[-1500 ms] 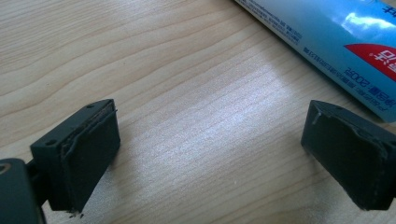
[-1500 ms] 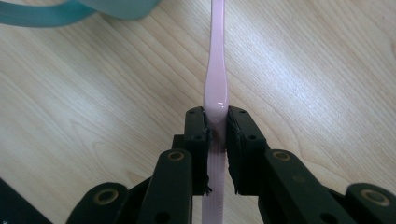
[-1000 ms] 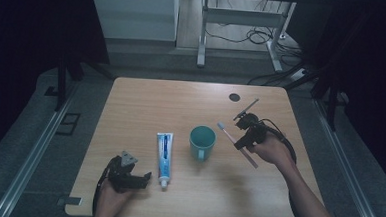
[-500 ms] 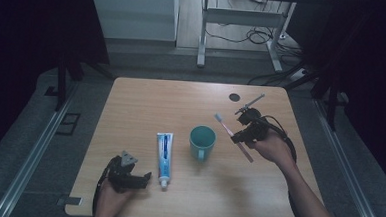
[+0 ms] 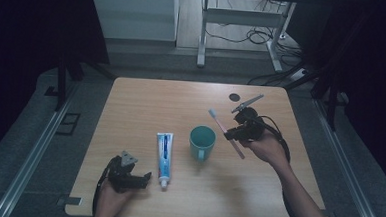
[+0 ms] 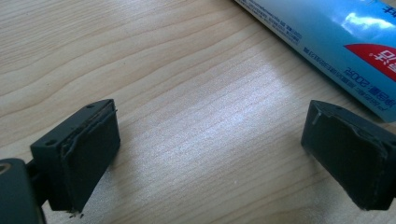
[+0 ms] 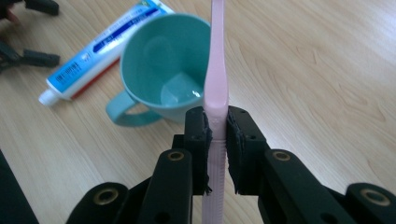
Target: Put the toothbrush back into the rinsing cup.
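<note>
Bare wood runs wide along the left edge of the table [image 5: 131, 100], and near the front-left corner the left gripper [image 5: 127, 177] rests low on the surface, its jaws spread wide with nothing between them. Just beside it, toward the middle of the front edge, a blue and white toothpaste tube [image 5: 164, 153] lies flat, cap toward the front. Near the centre stands a teal cup [image 5: 202, 141], upright, its handle toward the front. Right of the cup the right gripper [image 5: 232, 135] hovers above the surface, pads pinched tight on a pink toothbrush [image 5: 224, 130] around mid-handle; the brush slants with its bristle end up and over toward the cup's rim. The bristles are too small to make out. Open wood lies toward the back edge and right edge, apart from a small dark disc [image 5: 234, 96] near the back.
</note>
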A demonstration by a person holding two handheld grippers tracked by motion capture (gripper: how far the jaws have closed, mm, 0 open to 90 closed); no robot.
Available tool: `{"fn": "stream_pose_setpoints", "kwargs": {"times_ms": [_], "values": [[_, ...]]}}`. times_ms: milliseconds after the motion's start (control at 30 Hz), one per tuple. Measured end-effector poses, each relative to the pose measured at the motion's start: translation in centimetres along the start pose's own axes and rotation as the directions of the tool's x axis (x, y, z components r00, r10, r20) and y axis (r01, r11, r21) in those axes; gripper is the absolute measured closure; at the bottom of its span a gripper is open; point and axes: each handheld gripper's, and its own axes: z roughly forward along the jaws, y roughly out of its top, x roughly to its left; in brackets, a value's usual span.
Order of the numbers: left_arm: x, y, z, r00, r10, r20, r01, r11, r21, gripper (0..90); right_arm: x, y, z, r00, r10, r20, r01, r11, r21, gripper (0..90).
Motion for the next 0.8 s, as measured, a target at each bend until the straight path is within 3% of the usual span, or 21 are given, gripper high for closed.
{"fn": "stream_pose_setpoints", "kwargs": {"times_ms": [367, 800], "values": [[0.0, 0.0, 0.0, 1.0000, -0.001, 0.000, 0.001, 1.0000, -0.001, 4.6, 0.9, 1.0, 0.2, 0.9998, -0.017, -0.005, 0.017, 0.9951, -0.097, 78.4], [0.0, 0.0, 0.0, 1.0000, -0.004, 0.000, 0.004, 1.0000, -0.004, 4.6, 1.4, 1.8, 0.8, 0.9996, -0.024, -0.010, 0.022, 0.9844, -0.175, 78.4]]}}
